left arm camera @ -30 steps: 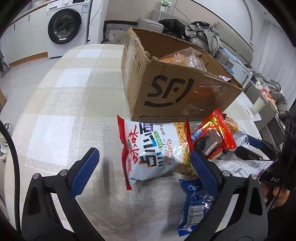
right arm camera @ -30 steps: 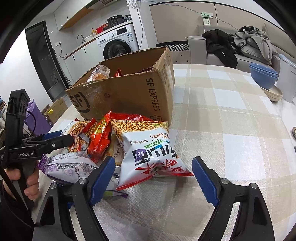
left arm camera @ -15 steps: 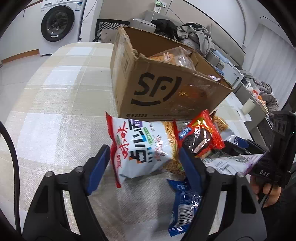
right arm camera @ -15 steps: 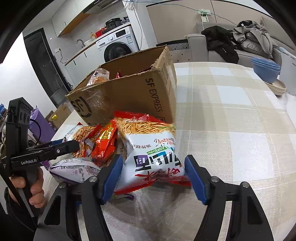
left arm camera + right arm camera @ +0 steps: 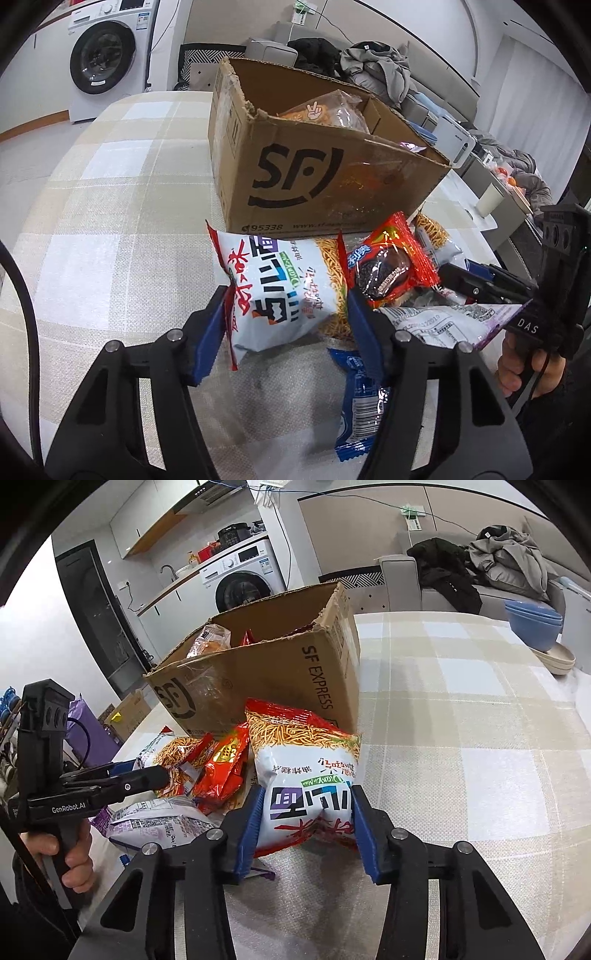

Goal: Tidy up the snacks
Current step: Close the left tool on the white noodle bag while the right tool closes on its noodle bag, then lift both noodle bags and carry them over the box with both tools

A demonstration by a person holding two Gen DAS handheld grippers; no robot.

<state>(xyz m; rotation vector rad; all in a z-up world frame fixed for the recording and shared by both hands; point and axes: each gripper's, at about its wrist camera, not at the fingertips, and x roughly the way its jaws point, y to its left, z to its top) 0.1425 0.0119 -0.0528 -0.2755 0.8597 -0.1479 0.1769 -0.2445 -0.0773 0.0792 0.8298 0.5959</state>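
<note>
Two alike white noodle snack bags lie in front of the open cardboard box (image 5: pixel 295 177). In the left wrist view, one bag (image 5: pixel 280 295) sits between my left gripper's (image 5: pixel 286 314) blue pads, which touch its two edges as the jaws close. In the right wrist view, my right gripper (image 5: pixel 306 819) is closing on the other bag (image 5: pixel 306 775) and pinches its lower end. A red snack pack (image 5: pixel 388 269) lies between the two bags. The box holds several snack bags.
A purple-and-white bag (image 5: pixel 443 325) and a blue pack (image 5: pixel 362 406) lie on the checked tablecloth near me. Blue bowls (image 5: pixel 532 627) stand at the table's far right. A hand (image 5: pixel 74 853) holds the left gripper's handle. A washing machine and a sofa stand behind the table.
Both grippers' jaws have narrowed from wide open until the pads meet the noodle bags. The right-hand bag is now squeezed narrower at its lower end. Both hands stayed about where they were.
</note>
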